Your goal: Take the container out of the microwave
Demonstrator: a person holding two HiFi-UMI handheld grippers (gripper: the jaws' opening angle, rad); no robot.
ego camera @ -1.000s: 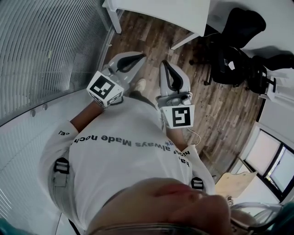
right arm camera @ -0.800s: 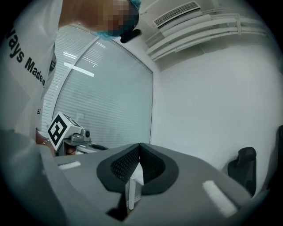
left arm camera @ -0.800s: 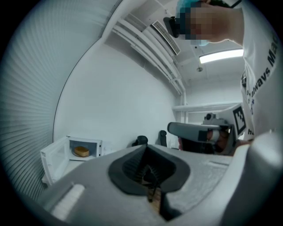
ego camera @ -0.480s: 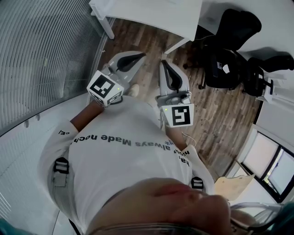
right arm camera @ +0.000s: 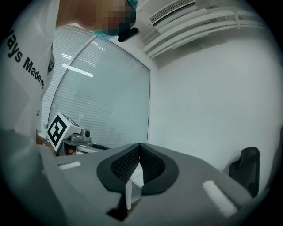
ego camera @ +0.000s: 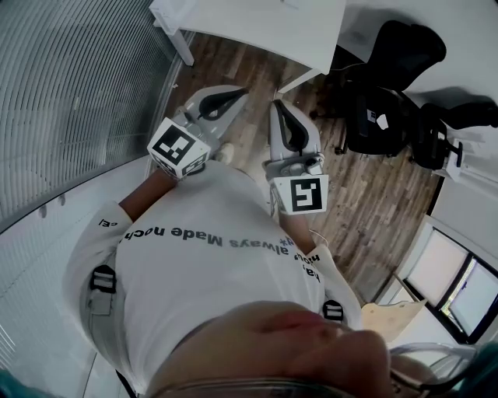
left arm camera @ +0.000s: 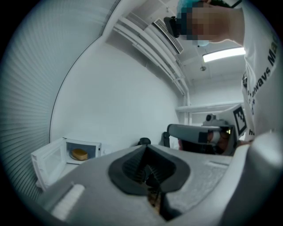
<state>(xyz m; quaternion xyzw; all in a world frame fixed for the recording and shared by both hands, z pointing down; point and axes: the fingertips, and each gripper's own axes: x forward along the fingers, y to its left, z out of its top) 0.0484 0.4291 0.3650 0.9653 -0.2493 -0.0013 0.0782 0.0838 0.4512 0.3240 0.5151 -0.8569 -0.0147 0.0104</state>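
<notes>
In the left gripper view a white microwave [left arm camera: 84, 152] stands far off at the left, its door [left arm camera: 46, 161] swung open. A yellowish container [left arm camera: 79, 154] sits inside it. My left gripper [left arm camera: 146, 146] is shut and empty, well short of the microwave. In the head view it [ego camera: 240, 93] is held level in front of the person's chest. My right gripper [ego camera: 278, 105] is beside it, also level. In its own view the right gripper [right arm camera: 139, 145] is shut with nothing between the pads. The microwave is not in the head view or the right gripper view.
A white table [ego camera: 257, 23] stands ahead on the wooden floor [ego camera: 366, 202]. Black office chairs [ego camera: 389, 101] are to the right. A glass wall with blinds [ego camera: 70, 78] runs along the left. The person's white shirt fills the lower head view.
The table and chairs have shifted in the head view as the person moved across the floor. Both grippers keep the same shut, level pose before the chest.
</notes>
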